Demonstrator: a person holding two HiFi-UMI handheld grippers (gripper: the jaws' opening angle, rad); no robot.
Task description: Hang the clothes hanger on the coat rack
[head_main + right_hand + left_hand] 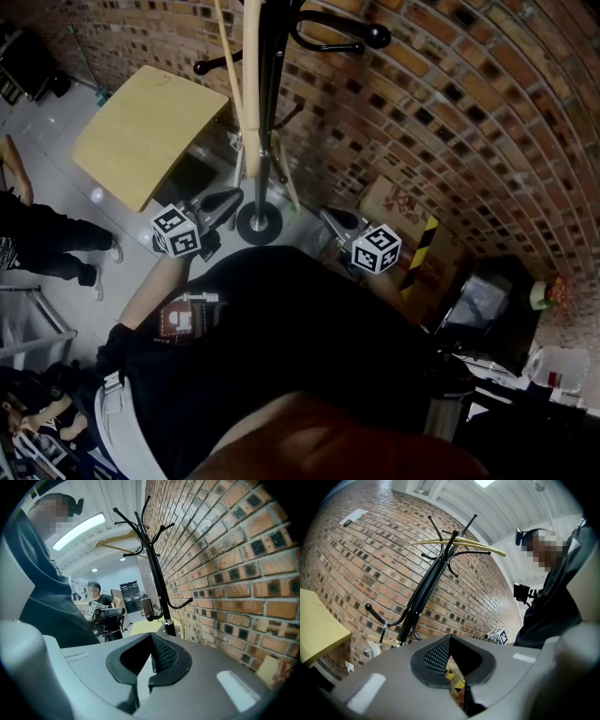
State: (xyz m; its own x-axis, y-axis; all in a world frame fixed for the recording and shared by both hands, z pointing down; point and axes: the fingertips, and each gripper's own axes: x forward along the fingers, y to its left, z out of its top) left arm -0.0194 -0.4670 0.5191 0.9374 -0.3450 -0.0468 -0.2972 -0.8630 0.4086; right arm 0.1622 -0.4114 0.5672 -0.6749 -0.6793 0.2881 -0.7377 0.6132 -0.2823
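A pale wooden clothes hanger [459, 543] hangs across the top hooks of the black coat rack [426, 588], which stands against the brick wall. The right gripper view shows the same hanger [117, 543] high on the rack [157, 583]. From the head view the rack's pole [272, 94] rises from its round base [259, 223], with the hanger's pale wood [251, 75] beside it. My left gripper [220, 204] and right gripper [337, 223] are held low near my body, short of the rack. Both are shut with nothing between their jaws.
A yellow wooden tabletop [150, 131] stands left of the rack. A cardboard box [398, 202] and a yellow-and-black striped post [422, 244] sit by the wall at the right. Another person's legs [47, 244] are at the left, and one person [93, 592] stands farther back.
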